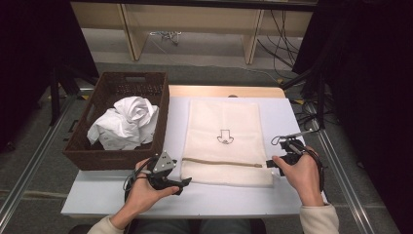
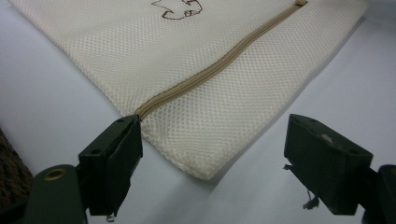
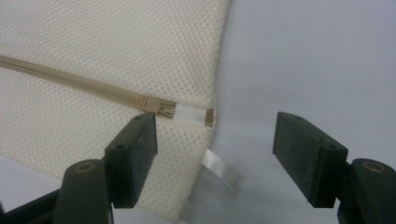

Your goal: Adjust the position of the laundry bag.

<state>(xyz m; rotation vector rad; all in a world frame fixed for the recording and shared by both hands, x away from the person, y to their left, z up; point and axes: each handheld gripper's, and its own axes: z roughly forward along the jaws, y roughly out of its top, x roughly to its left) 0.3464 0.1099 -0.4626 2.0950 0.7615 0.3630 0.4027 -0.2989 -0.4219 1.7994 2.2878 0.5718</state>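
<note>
**Both grippers open at the ends of the mesh bag's zipper**

At the far left sits a brown wicker basket with crumpled white cloth piled inside. Just beside its near right corner, the left gripper lies low over the white table, jaws spread apart with nothing between them — from its own view, the cream mesh bag's near corner lies between the two jaws, unpinched. The bag lies flat in the middle of the table, a tan zipper running across its near part and a small dark drawing above it. At the bag's right edge the right gripper points in at the zipper's end — jaws wide, the white zipper tab just ahead of them, untouched.
</note>
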